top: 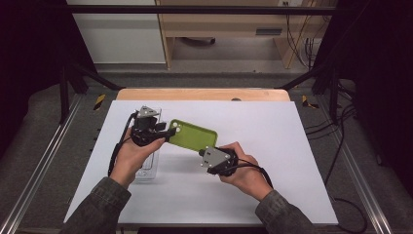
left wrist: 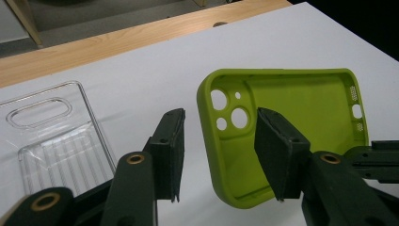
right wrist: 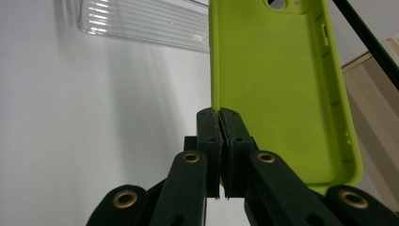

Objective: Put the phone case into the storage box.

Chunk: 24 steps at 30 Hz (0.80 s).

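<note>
A lime-green phone case (top: 193, 135) hangs tilted above the white sheet, its hollow side showing in the left gripper view (left wrist: 301, 108). My right gripper (top: 203, 152) is shut on the case's long side wall near one end (right wrist: 219, 115). My left gripper (top: 169, 132) stands open at the camera-hole end (left wrist: 223, 160). One pad (left wrist: 171, 150) sits outside the wall and the other pad (left wrist: 277, 155) inside the hollow, neither pressing on the case. A clear ribbed phone case (top: 148, 168) (left wrist: 51, 136) (right wrist: 141, 21) lies flat on the sheet under my left hand.
A white sheet (top: 272, 146) covers most of the wooden table (top: 202, 94). Dark metal rails (top: 44, 161) run along both sides, and cables (top: 336, 161) trail at the right. Wooden furniture (top: 229, 29) stands beyond the table.
</note>
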Each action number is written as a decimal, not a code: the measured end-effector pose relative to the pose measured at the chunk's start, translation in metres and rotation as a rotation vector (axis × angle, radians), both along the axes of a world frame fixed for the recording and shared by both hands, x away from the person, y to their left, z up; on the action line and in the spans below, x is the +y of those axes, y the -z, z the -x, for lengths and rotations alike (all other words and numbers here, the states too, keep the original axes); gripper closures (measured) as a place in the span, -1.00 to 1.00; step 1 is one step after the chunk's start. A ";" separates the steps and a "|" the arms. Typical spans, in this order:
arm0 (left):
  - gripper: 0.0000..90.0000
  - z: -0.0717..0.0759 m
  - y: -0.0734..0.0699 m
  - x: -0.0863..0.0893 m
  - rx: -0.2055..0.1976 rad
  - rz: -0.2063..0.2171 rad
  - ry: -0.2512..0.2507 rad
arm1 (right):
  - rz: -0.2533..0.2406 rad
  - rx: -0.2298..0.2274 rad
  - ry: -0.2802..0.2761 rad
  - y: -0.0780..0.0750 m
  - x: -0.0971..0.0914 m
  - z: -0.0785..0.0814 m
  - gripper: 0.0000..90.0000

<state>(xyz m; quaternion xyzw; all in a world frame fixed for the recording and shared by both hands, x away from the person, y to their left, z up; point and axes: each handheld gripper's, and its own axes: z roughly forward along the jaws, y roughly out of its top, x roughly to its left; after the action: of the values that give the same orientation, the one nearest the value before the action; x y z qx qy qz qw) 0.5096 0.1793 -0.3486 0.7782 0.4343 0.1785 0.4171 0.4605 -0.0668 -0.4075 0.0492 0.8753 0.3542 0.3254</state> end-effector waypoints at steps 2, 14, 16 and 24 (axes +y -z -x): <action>0.18 0.000 0.000 0.000 0.008 0.006 0.004 | 0.002 -0.005 -0.003 0.000 0.000 0.000 0.95; 0.28 -0.001 0.002 -0.002 0.028 0.000 0.020 | 0.003 -0.010 -0.007 0.000 0.000 0.001 0.95; 0.30 -0.001 0.002 -0.002 0.032 0.003 0.017 | 0.003 -0.009 -0.007 -0.001 0.000 0.001 0.95; 0.35 -0.001 0.003 -0.001 0.052 0.006 0.022 | 0.007 -0.016 -0.007 0.000 0.001 0.002 0.95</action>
<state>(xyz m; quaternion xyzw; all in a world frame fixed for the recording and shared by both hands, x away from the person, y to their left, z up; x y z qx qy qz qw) 0.5107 0.1781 -0.3517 0.7861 0.4369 0.1524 0.4097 0.4588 -0.0661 -0.4071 0.0419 0.8741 0.3526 0.3315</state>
